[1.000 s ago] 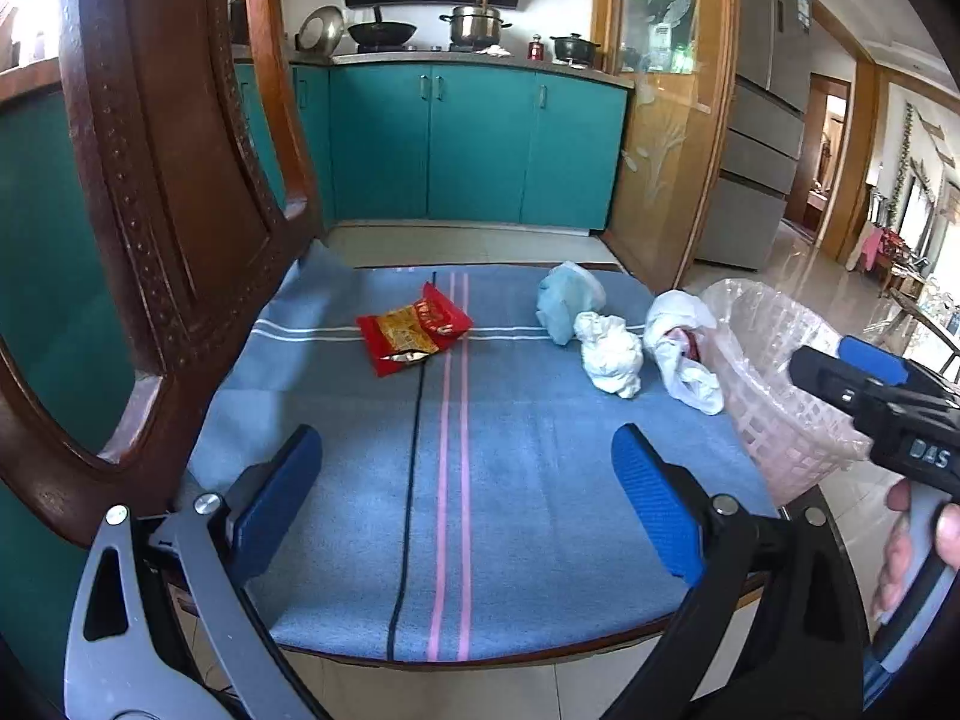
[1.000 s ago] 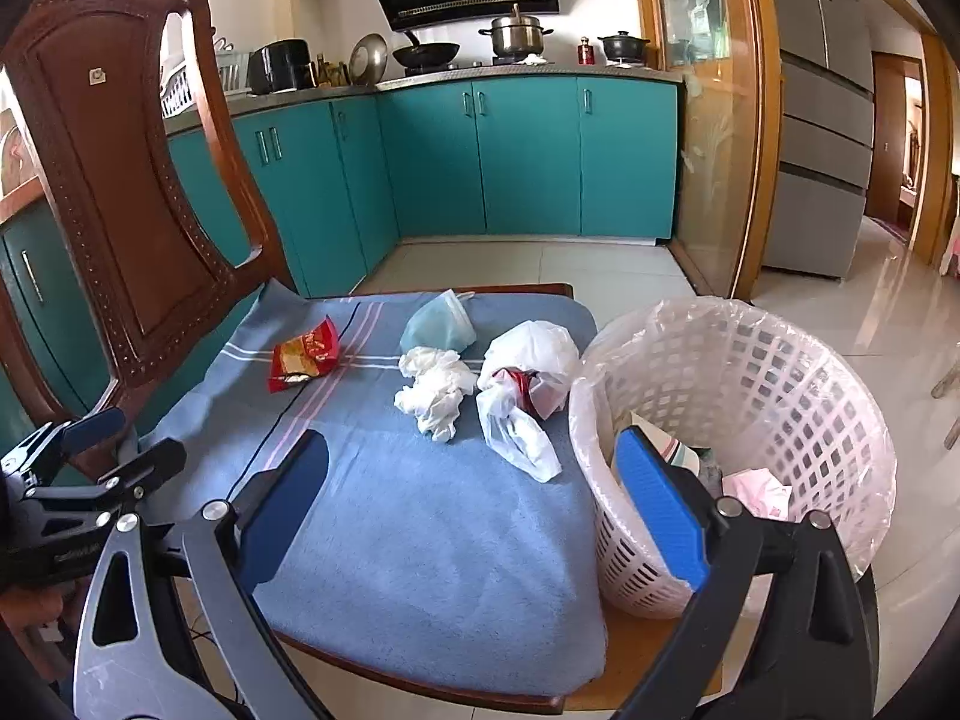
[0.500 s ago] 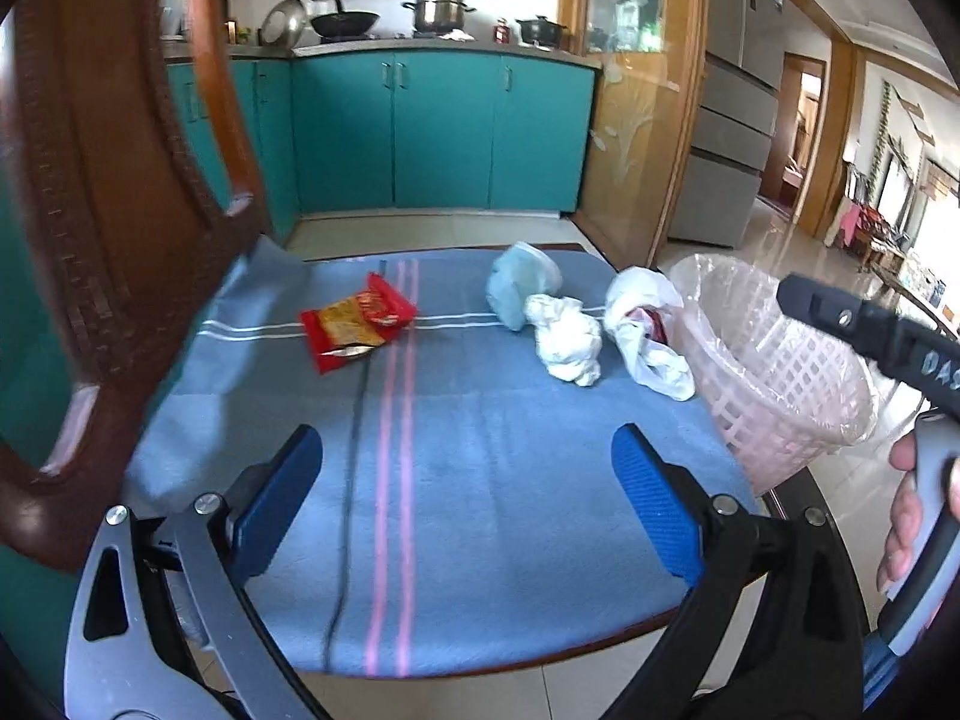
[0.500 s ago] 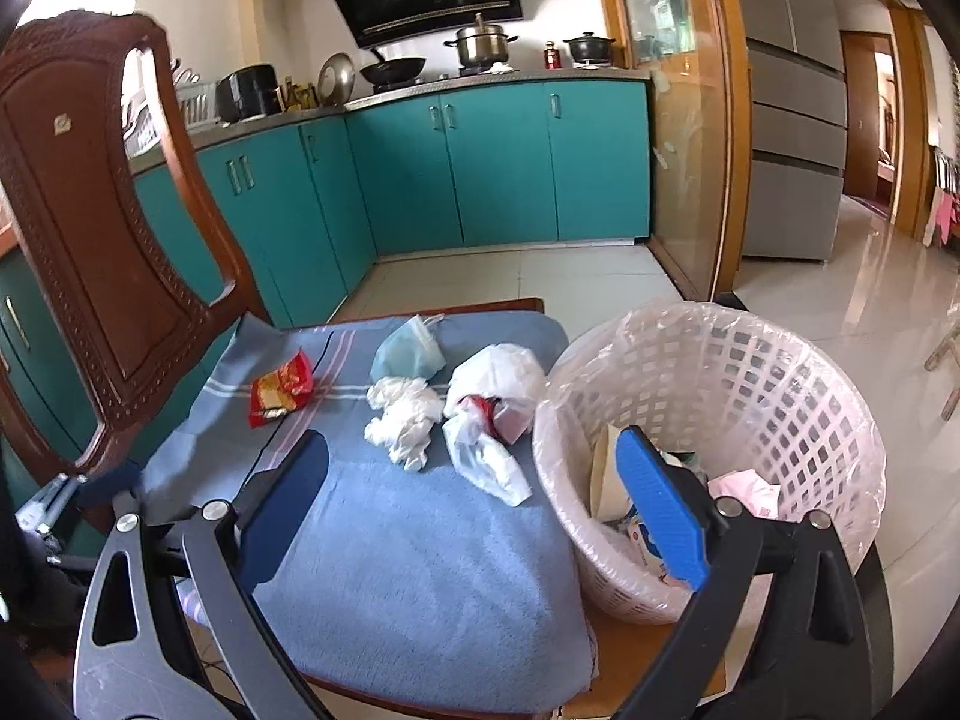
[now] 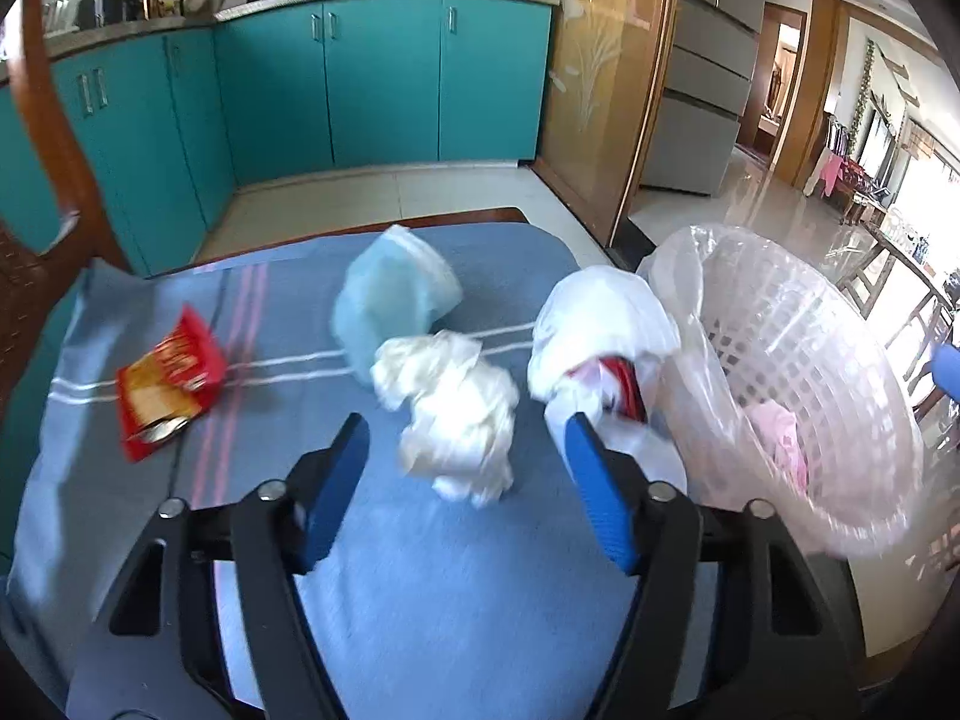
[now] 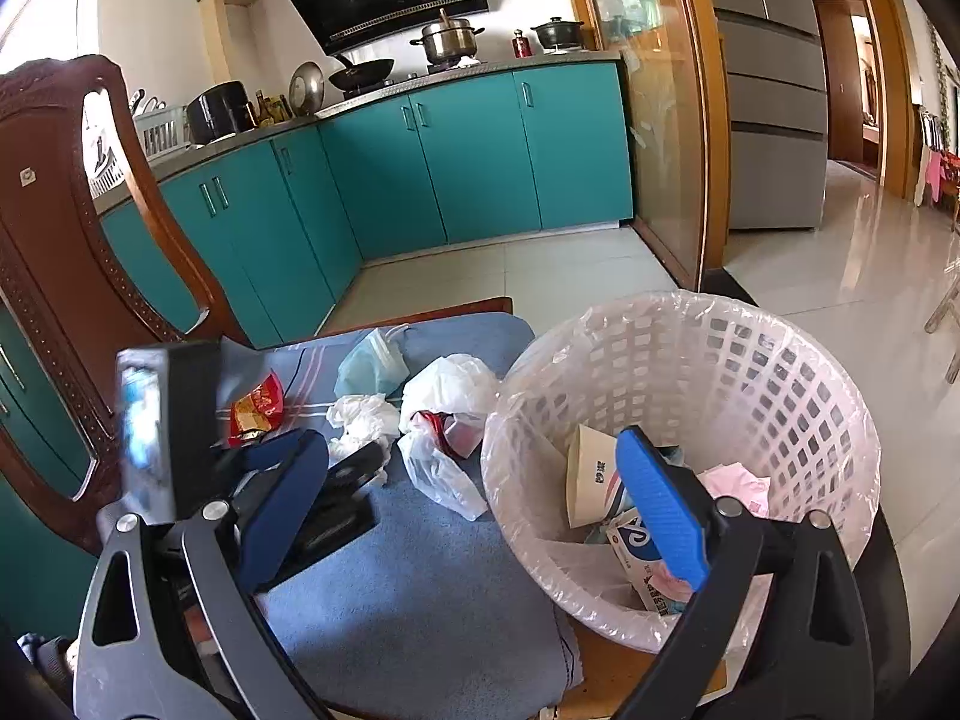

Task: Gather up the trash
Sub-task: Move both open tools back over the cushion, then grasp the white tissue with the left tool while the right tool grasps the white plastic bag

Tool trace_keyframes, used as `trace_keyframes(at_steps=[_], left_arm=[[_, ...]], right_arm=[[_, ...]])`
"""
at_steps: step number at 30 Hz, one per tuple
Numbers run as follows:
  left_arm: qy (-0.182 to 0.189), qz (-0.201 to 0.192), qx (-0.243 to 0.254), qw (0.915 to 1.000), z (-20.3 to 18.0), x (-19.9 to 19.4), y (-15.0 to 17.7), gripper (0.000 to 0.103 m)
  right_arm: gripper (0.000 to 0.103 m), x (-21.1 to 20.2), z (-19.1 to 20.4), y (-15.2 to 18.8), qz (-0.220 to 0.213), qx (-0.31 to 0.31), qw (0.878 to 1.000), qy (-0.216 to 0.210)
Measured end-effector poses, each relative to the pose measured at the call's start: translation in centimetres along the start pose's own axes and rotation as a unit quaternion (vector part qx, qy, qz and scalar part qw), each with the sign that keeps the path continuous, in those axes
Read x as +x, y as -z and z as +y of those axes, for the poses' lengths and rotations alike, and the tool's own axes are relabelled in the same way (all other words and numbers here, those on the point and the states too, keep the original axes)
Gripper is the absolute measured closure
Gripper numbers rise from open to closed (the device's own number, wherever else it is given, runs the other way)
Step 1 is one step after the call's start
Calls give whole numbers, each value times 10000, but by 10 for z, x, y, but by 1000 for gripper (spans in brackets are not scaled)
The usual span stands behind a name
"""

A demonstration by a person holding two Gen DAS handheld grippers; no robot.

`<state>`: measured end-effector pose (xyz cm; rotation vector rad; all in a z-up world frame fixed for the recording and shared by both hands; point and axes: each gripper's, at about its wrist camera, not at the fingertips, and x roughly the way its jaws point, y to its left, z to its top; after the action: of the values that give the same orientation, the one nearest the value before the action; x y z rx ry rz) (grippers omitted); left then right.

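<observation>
On the blue cloth (image 5: pixel 432 588) lie a crumpled white tissue (image 5: pixel 456 408), a light blue mask (image 5: pixel 390 306), a white plastic bag with something red inside (image 5: pixel 600 324) and a red snack packet (image 5: pixel 168 384). My left gripper (image 5: pixel 465 468) is open, just short of the tissue, jaws either side of it. My right gripper (image 6: pixel 480 498) is open and empty, above the near rim of the lined white basket (image 6: pixel 780 372), which holds paper trash. The left gripper's body shows in the right wrist view (image 6: pixel 336 480).
A carved wooden chair back (image 6: pixel 66 276) rises at the left. Teal kitchen cabinets (image 6: pixel 480 162) stand beyond a tiled floor. The basket (image 5: pixel 810 396) stands at the cloth's right edge, touching the plastic bag.
My left gripper has moved forward and right across the cloth, up to the white tissue. My right gripper has drifted right, over the basket's rim. The trash has not moved.
</observation>
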<state>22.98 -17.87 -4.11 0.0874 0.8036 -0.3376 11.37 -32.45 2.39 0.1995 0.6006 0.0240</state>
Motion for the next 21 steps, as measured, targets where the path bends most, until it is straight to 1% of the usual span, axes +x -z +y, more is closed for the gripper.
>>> trace_keyframes(at_steps=[1, 2, 3, 4, 5, 6, 7, 11, 14, 16, 17, 18, 19, 20, 21], left_arm=[[28, 66, -28, 10000, -1, 5, -2, 57], [110, 165, -113, 9997, 1, 9, -3, 78], [137, 206, -203, 9995, 3, 9, -2, 83], [147, 189, -265, 9994, 7, 6, -1, 85], [161, 146, -301, 9993, 12, -1, 2, 89], [171, 88, -328, 9993, 17, -10, 6, 91], [162, -8, -361, 9992, 23, -20, 8, 95], [-52, -610, -545, 9966, 57, -91, 22, 95], [-18, -923, -798, 9925, 78, -134, 31, 95], [-143, -1055, -757, 9914, 84, -153, 39, 95], [-195, -1011, -669, 9924, 85, -155, 44, 95], [-193, -877, -589, 9942, 85, -151, 47, 94], [-173, -763, -544, 9954, 86, -145, 49, 80], [-212, -672, -547, 9960, 86, -137, 50, 48], [-224, -622, -534, 9964, 86, -130, 48, 35]], right_arm=[[9, 2, 0, -1, 18, -12, 10000, 4], [9, 5, 1, -2, 31, -38, 10000, 4], [9, 8, 4, -3, 58, -96, 9999, 18], [9, 11, 6, -4, 74, -152, 9998, 40], [9, 15, 9, -6, 86, -229, 9997, 72], [9, 20, 13, -7, 96, -317, 9994, 101], [9, 28, 18, -10, 116, -425, 9989, 156], [9, 63, 35, -13, 384, -607, 9972, 196], [9, 91, 59, -16, 391, -1076, 9923, 479], [10, 108, 69, -18, 414, -1334, 9878, 682], [11, 116, 71, -19, 456, -1418, 9858, 776], [14, 124, 72, -19, 531, -1488, 9838, 853], [17, 135, 73, -17, 702, -1561, 9809, 927], [25, 144, 74, -14, 878, -1616, 9781, 975], [35, 155, 73, -9, 1090, -1661, 9748, 1016]])
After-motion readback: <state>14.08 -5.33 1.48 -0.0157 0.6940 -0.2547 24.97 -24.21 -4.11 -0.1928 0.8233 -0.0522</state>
